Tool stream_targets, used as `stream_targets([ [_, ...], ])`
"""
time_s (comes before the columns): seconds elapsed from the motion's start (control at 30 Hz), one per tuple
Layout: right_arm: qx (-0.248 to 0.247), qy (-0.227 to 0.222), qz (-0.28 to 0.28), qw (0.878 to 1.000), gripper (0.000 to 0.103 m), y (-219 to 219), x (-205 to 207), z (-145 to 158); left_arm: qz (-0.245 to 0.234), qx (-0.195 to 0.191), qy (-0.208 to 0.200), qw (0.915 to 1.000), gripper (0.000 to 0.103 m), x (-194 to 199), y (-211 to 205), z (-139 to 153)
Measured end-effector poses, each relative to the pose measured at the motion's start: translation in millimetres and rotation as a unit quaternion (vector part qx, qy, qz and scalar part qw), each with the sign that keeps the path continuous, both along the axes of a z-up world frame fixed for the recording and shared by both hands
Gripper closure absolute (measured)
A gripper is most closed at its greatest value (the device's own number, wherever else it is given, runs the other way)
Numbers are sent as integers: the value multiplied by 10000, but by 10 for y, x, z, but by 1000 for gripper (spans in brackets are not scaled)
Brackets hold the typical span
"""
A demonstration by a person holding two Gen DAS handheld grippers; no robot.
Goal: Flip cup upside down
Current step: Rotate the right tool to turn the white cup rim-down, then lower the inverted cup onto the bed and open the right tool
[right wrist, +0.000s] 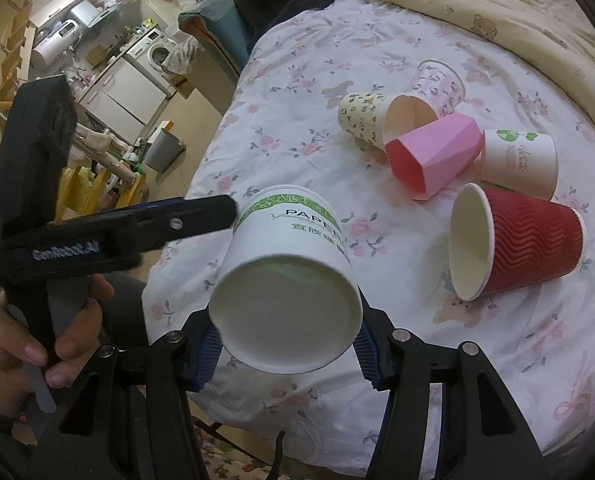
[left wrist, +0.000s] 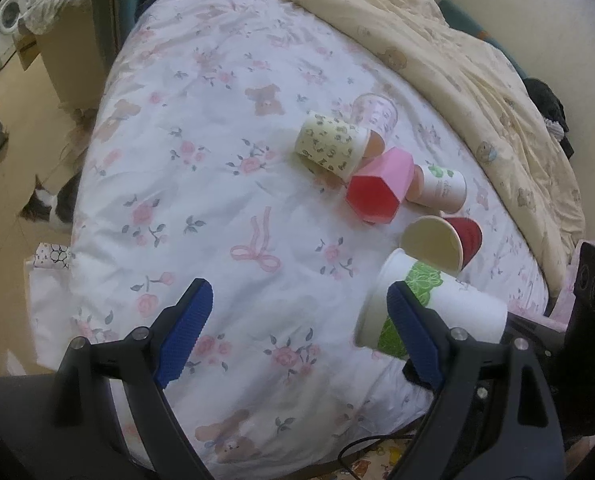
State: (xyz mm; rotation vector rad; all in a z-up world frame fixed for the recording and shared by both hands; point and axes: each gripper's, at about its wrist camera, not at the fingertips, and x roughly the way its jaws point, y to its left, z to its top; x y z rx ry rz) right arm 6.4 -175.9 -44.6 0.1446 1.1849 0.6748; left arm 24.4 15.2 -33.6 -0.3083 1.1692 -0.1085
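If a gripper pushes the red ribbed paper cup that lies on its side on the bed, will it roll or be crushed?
The red ribbed paper cup lies on its side, so it would probably roll, curving because it tapers. The soft floral bedsheet may slow it. It looks empty and thin-walled, so likely light and easily dented at the open rim; the corrugated sleeve may give some grip.

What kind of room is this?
Likely a small home or studio flat: cups lie on a bed with a floral sheet and a cream blanket, with a washing machine nearby.
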Motion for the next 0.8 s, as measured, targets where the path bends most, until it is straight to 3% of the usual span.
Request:
stream_targets([
  [0.17,-623,81,209,9978,45,62,216,48,596,558,-137,9966,16,-119,270,92],
  [0.33,-1283,471,641,9885,45,306,591,-87,724,830,-89,9939,16,-160,423,72],
  [0.5,-1814,788,857,9765,45,570,872,-380,762,430,205,9960,8,-169,545,-28],
  [0.8,-2178,904,834,9682,44,833,1047,-715,758,349,329,9960,0,-165,553,-31],
])
